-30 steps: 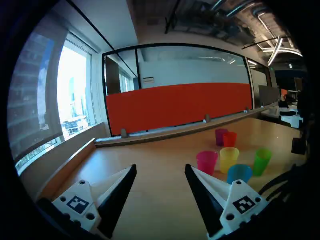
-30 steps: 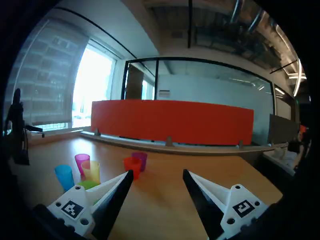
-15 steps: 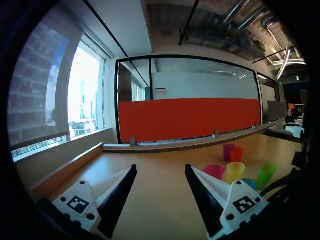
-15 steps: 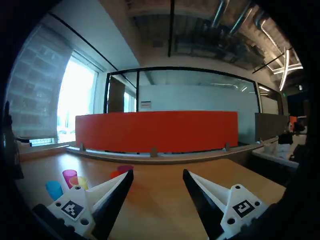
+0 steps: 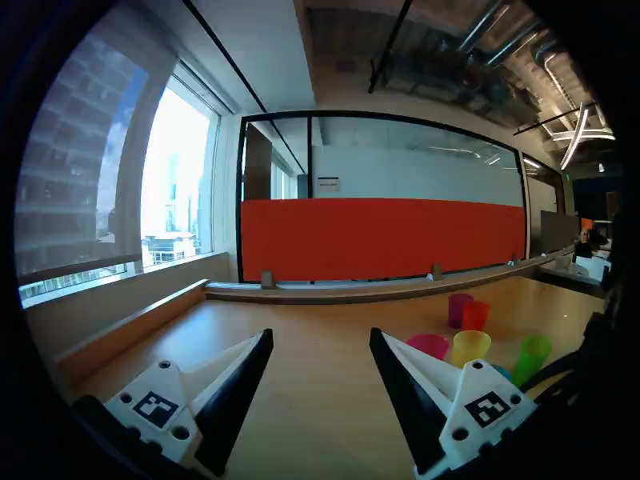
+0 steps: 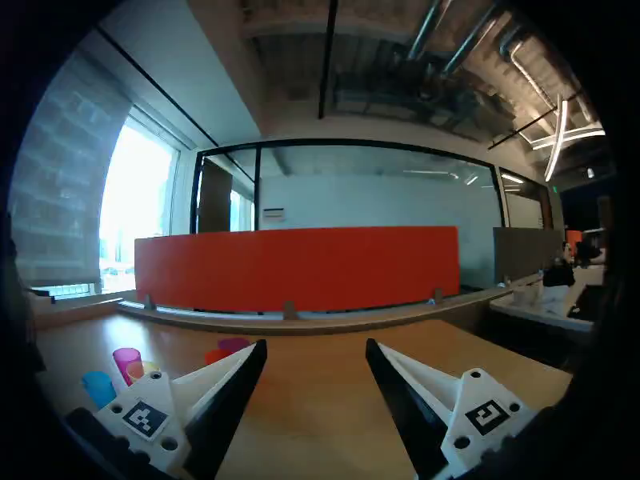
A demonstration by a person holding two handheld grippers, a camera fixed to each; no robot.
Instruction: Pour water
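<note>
Now the left gripper [image 5: 320,364] and right gripper [image 6: 316,368] both gape wide and empty over the table [image 5: 336,320], the upright cups [image 5: 470,348] standing between them, seemingly nearer the left.

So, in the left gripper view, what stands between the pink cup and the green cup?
The yellow cup, seen in the left gripper view between the pink cup and the green cup; a blue cup peeks out nearer, beside it.
</note>
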